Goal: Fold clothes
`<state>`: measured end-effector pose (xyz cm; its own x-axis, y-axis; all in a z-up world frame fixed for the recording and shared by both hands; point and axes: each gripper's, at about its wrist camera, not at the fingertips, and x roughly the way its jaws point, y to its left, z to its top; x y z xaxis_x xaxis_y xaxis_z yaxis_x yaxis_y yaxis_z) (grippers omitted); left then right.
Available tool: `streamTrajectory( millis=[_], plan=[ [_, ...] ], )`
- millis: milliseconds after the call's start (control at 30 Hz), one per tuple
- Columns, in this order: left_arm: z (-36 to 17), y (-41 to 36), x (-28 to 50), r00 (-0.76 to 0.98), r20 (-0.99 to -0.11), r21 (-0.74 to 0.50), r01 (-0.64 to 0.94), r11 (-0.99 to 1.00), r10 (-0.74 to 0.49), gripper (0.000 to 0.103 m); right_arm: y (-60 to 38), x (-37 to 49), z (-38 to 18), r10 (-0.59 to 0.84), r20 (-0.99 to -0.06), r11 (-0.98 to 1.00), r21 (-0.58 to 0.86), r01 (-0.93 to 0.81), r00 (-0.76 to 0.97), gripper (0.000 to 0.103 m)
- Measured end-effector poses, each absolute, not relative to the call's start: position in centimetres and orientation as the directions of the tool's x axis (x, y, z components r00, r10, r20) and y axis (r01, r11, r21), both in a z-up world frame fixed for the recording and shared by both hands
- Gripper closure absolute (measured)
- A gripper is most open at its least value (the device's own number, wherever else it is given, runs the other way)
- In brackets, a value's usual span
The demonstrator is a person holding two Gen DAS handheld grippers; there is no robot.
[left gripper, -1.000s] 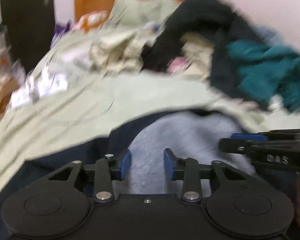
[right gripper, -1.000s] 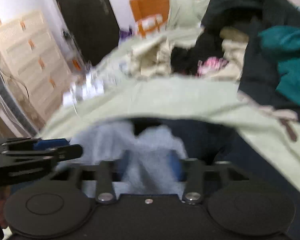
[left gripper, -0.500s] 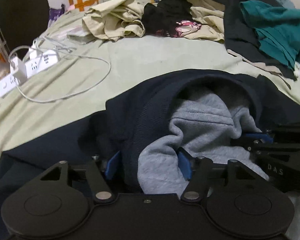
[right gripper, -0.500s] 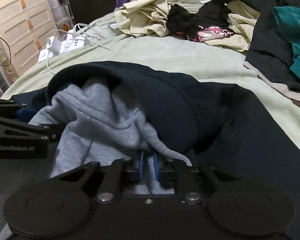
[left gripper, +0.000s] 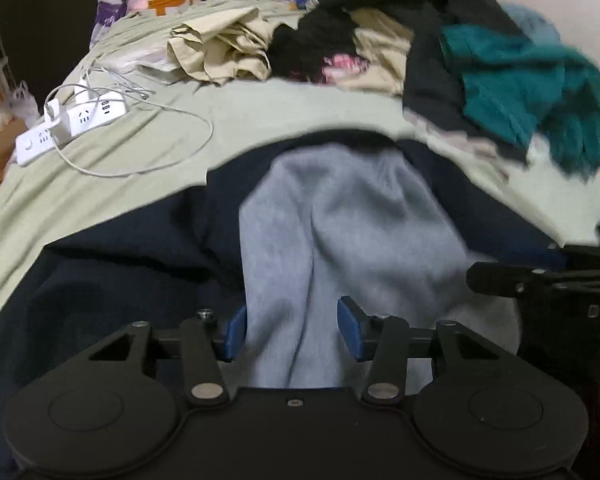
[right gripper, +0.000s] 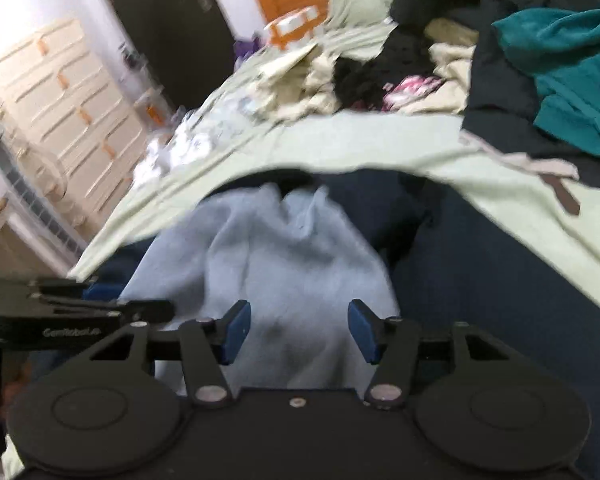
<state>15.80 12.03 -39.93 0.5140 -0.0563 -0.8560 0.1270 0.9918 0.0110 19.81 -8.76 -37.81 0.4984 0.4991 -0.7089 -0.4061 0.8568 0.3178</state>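
A navy hoodie (left gripper: 124, 264) lies spread on the bed (left gripper: 260, 116), its grey lining (left gripper: 340, 232) turned up in the middle. The left claw (left gripper: 292, 328) is over that lining. Its jaws have just been closing, yet they stand partway apart with grey cloth between the blue pads (left gripper: 236, 332); the cloth seems to brush the left pad only, though blur makes this hard to judge. The right claw (right gripper: 298, 330) is beside it, also above the lining (right gripper: 284, 264). Its jaws have just been opening and now stand apart, pads (right gripper: 362, 330) clear of the fabric. Each claw shows at the edge of the other's view. Beyond the hoodie, a heap of clothes (left gripper: 440, 52) lies at the head of the bed, a teal garment (right gripper: 568, 64) on its right. A white power strip (left gripper: 72, 124) with cable lies on the sheet at left.
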Motion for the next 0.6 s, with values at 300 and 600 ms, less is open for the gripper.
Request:
streamTrajectory(
  millis=[300, 600],
  plan=[
    [-45.8, 11.6, 15.5, 0.520, -0.854, 0.098, 0.165, 0.981, -0.002, 0.051, -6.9, 19.6, -43.1, 0.370, -0.795, 0.898, 0.175, -0.403, 0.480, 0.073],
    [-43.6, 12.3, 16.3, 0.471, -0.882, 0.021, 0.094, 0.995, -0.025, 0.050, -7.4, 20.2, -42.4, 0.386, -0.792, 0.897, 0.203, -0.392, 0.473, 0.073]
  ],
)
